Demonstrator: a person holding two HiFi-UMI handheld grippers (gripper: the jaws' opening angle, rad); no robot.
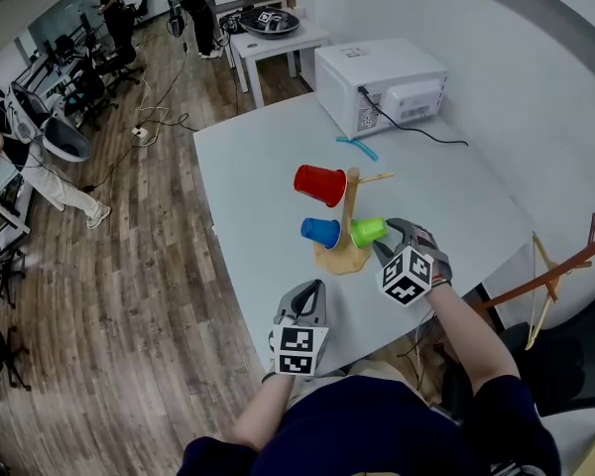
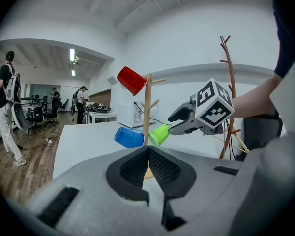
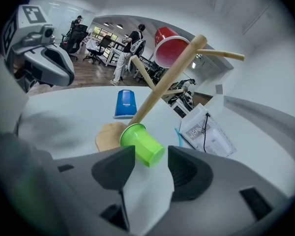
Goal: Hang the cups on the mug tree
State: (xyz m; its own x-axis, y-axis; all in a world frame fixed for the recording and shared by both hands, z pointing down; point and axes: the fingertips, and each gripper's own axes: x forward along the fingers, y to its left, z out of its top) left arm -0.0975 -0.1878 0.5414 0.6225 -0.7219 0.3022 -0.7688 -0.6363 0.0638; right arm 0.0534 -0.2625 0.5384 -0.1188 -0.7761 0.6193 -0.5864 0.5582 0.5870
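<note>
A wooden mug tree (image 1: 349,216) stands on the white table (image 1: 268,157). Three cups hang on it: a red cup (image 1: 320,184) high up, a blue cup (image 1: 320,232) low on the left and a green cup (image 1: 368,231) low on the right. My right gripper (image 1: 387,239) is at the green cup. In the right gripper view its jaws stand wide around the closed end of the green cup (image 3: 142,144), with a slim gap on the right side. My left gripper (image 1: 307,300) hovers at the table's near edge, shut and empty, pointing at the mug tree (image 2: 147,112).
A white microwave (image 1: 382,85) with a black cable sits at the table's far end, a teal strip (image 1: 357,147) in front of it. A brown branched stand (image 1: 555,276) rises to my right, off the table. People and desks are far off at the left.
</note>
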